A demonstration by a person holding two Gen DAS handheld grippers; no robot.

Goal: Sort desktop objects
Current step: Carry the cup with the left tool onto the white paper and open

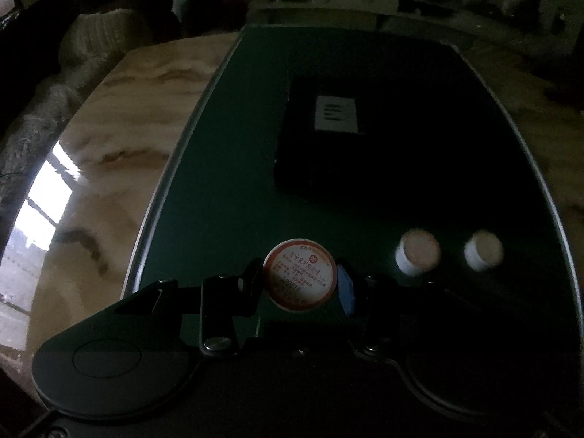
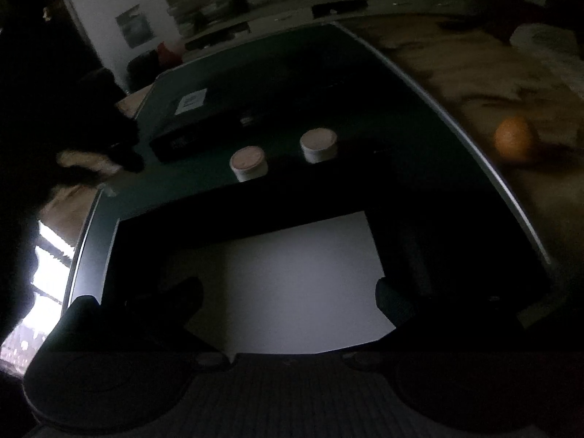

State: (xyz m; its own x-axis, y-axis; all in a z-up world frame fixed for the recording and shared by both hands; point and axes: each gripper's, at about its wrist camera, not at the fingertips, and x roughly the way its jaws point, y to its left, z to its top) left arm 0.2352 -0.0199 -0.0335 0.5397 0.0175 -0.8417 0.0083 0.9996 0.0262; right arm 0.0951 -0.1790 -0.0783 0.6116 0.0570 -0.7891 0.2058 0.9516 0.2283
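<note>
My left gripper (image 1: 299,286) is shut on a small round white jar (image 1: 298,273) with a label of red print on its lid, held above the dark green mat (image 1: 219,168). Two more white jars (image 1: 418,252) (image 1: 482,250) stand on the mat to its right; the right wrist view shows them as a nearer jar (image 2: 249,162) and a farther jar (image 2: 318,144). My right gripper (image 2: 288,295) stands open over a white sheet (image 2: 299,284) lying in a black frame. At the left edge of the right wrist view a hand (image 2: 87,160) shows in the dark.
A black box (image 1: 328,135) with a white label lies on the mat behind the jars, also the black box (image 2: 197,116). An orange (image 2: 513,138) rests on the marbled tabletop (image 1: 120,135) to the right of the mat. Clutter lines the far wall.
</note>
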